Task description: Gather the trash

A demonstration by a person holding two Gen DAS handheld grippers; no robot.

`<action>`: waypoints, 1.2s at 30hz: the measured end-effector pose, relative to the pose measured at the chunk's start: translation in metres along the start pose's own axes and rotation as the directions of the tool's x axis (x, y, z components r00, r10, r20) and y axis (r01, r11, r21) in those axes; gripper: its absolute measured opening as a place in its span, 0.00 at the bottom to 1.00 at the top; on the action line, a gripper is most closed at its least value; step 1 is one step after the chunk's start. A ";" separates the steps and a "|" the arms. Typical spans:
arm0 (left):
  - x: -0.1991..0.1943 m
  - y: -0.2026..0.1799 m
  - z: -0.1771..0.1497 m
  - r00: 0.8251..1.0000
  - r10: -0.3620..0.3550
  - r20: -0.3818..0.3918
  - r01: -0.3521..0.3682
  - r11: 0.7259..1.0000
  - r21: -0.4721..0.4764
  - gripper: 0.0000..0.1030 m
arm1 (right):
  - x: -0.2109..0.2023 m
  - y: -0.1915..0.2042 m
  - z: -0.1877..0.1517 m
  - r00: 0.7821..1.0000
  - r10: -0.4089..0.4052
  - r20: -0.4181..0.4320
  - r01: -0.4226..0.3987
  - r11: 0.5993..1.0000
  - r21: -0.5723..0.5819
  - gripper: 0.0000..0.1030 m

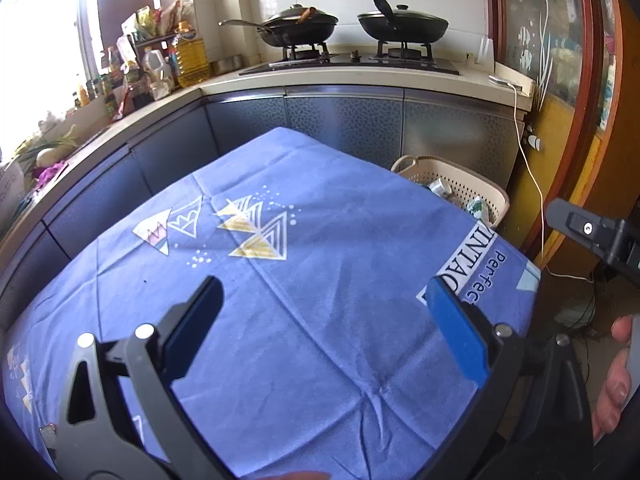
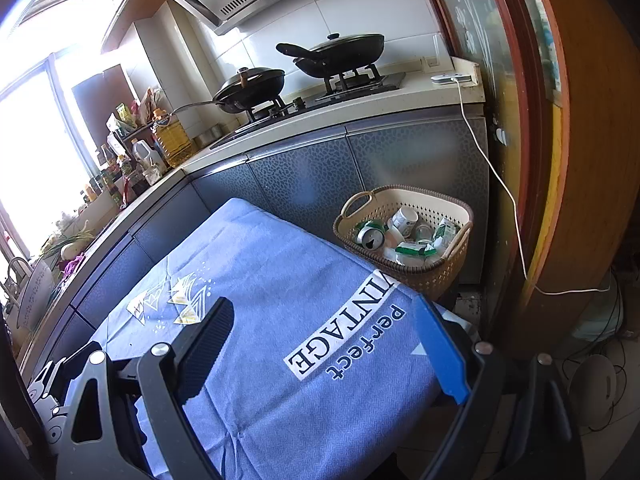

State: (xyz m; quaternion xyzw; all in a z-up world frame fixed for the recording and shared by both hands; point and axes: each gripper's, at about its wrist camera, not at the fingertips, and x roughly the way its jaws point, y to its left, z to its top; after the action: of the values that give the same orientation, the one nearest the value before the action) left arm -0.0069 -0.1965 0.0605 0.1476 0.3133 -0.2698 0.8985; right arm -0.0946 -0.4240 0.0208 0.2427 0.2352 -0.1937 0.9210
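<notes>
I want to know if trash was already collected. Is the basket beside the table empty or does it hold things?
It holds things. The basket contains a can, a white cup and green-and-white cartons.

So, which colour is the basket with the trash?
Beige basket, seen best in the right wrist view.

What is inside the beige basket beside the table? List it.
The basket holds a dented drink can, a white cup and green-and-white cartons. Whatever lies beneath that top layer is covered. The left wrist view shows only its rim and two pieces.
</notes>
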 end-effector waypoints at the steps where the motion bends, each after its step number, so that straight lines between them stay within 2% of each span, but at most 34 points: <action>1: 0.000 -0.001 0.000 1.000 -0.002 0.000 0.002 1.000 0.002 0.94 | 0.000 0.000 0.000 1.000 0.000 0.000 0.000 1.000 0.000 0.86; 27: 0.008 0.002 -0.004 1.000 0.005 -0.024 -0.005 1.000 -0.007 0.94 | 0.007 0.005 -0.004 1.000 0.006 -0.021 -0.006 1.000 -0.017 0.86; 33: 0.008 0.001 -0.004 1.000 -0.003 -0.019 0.003 1.000 0.004 0.94 | 0.006 0.004 -0.004 1.000 0.004 -0.015 -0.005 1.000 -0.016 0.86; 36: 0.005 -0.001 -0.004 1.000 -0.013 0.009 0.012 1.000 0.009 0.94 | 0.006 0.004 -0.004 1.000 0.005 -0.015 -0.005 1.000 -0.016 0.86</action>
State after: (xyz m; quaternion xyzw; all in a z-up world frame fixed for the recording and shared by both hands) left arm -0.0061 -0.1975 0.0543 0.1483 0.3088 -0.2774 0.8976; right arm -0.0892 -0.4200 0.0157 0.2373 0.2429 -0.1878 0.9216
